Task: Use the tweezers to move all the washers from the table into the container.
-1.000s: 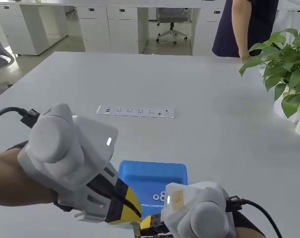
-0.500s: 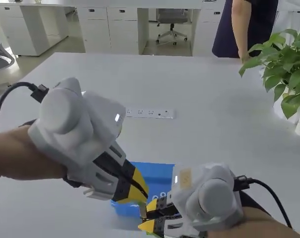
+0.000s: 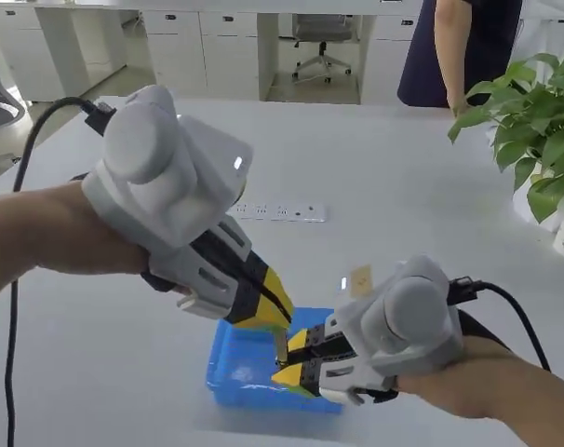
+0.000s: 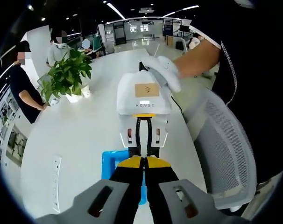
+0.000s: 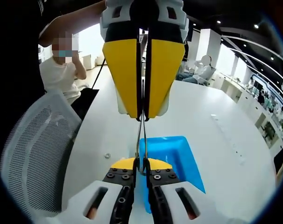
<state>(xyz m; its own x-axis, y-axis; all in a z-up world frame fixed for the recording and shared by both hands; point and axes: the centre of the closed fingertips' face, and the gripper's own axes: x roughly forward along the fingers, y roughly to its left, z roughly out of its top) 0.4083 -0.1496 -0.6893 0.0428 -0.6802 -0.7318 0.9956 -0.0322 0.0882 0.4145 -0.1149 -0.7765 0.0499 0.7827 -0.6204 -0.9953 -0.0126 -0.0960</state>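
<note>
Tweezers (image 5: 141, 133) are shared by both tools just above the blue container, which reads as a hand-over or a re-grip before the next pick. Bulkier in the head view, the left gripper (image 3: 280, 323) reaches down from above with its yellow fingers pressed together on the upper part of the tweezers. The right gripper (image 3: 284, 359) comes up from below, its fingers pinching the lower end, probably to steady the tips. Beneath them the container (image 3: 234, 361) waits close at hand; whether it holds anything I cannot tell. One washer (image 5: 107, 155) lies on the bare desk (image 3: 403, 233) just beside the container. That desk is wide, white and glossy, carrying a leafy plant (image 3: 533, 121) and a power strip (image 3: 277, 212). Behind it stand white cabinets (image 3: 180, 56), a person (image 3: 468, 47) and an office chair (image 3: 321, 42).
</note>
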